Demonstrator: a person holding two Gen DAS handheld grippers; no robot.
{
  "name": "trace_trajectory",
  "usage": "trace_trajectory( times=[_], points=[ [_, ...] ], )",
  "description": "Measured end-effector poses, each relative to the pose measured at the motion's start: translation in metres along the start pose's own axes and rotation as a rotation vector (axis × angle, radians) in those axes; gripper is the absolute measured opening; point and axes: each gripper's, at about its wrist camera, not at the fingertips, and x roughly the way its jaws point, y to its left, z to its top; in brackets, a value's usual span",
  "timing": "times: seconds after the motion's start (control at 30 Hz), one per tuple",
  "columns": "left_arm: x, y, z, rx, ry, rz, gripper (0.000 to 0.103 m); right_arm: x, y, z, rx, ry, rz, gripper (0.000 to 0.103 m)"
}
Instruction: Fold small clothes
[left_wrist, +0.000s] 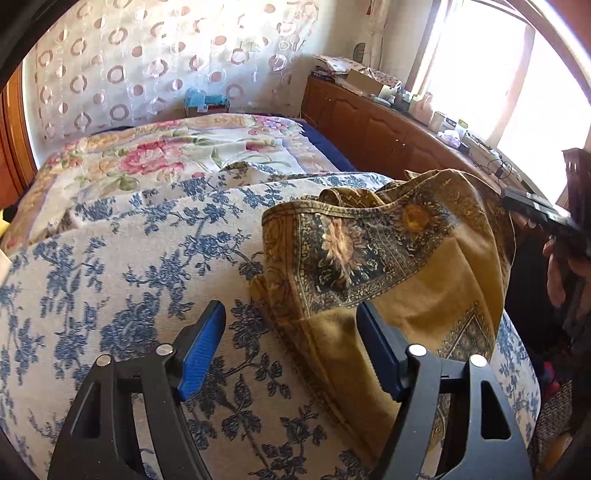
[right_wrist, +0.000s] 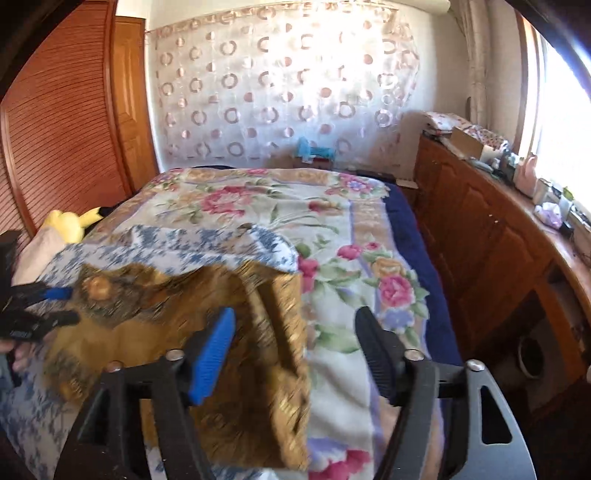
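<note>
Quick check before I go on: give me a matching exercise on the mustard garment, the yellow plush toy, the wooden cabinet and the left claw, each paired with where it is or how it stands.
Things:
1. mustard garment
2. yellow plush toy
3. wooden cabinet
4. left claw

Places or states:
A. along the window side of the bed
B. open, above the garment's near edge
C. at the bed's far left edge, near the louvred door
D. crumpled on the blue-flowered cover

Pairs: 1-D, 2-C, 3-A, 4-B
</note>
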Motion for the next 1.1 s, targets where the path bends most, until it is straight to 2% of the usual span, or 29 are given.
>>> trace_trajectory(
  times=[0.07,0.13,0.2,0.4,0.47,0.5,0.53,0.6,0.63,0.67,0.73,0.87,1.0,1.1],
  points=[
    [0.003,0.001,0.000,-0.015,0.011,-0.017,0.066,0.008,-0.008,-0.010,0.026,0.043,0.047,0.081],
    [0.007,0.001,0.001,-0.031,0.023,-0.036,0.053,0.026,-0.012,-0.016,0.033,0.089,0.051,0.082],
    [0.009,0.004,0.000,-0.055,0.033,-0.059,0.048,0.043,-0.015,-0.023,0.050,0.131,0.072,0.082],
    [0.011,0.002,0.001,-0.066,0.042,-0.063,0.047,0.069,-0.022,-0.027,0.079,0.209,0.153,0.081],
    [0.012,-0.001,0.001,-0.063,0.043,-0.067,0.047,0.069,-0.021,-0.026,0.075,0.229,0.184,0.071],
    [0.013,-0.002,0.001,-0.062,0.043,-0.070,0.039,0.069,-0.023,-0.024,0.071,0.236,0.183,0.070],
    [0.013,-0.003,0.001,-0.064,0.047,-0.080,0.018,0.069,-0.025,-0.024,0.066,0.238,0.179,0.068],
    [0.013,-0.003,0.001,-0.070,0.053,-0.112,0.010,0.057,-0.029,-0.019,0.057,0.231,0.176,0.061],
    [0.011,-0.003,0.003,-0.066,0.048,-0.115,0.009,0.057,-0.029,-0.016,0.050,0.225,0.186,0.049],
    [0.007,-0.003,0.003,-0.066,0.038,-0.129,0.009,0.054,-0.030,-0.014,0.043,0.222,0.210,0.032],
    [-0.009,-0.002,0.004,-0.087,-0.001,-0.180,0.009,0.044,-0.023,-0.012,0.013,0.204,0.203,0.015],
    [-0.045,-0.013,0.006,-0.052,-0.067,-0.224,0.008,0.020,-0.004,-0.009,-0.055,0.129,0.166,0.010],
    [-0.096,-0.013,0.006,-0.034,-0.160,-0.249,0.008,-0.006,0.017,0.006,-0.100,0.058,0.178,0.009],
    [-0.144,0.003,-0.003,-0.046,-0.242,-0.241,0.008,-0.017,0.040,0.022,-0.136,0.018,0.217,0.010]
  ],
)
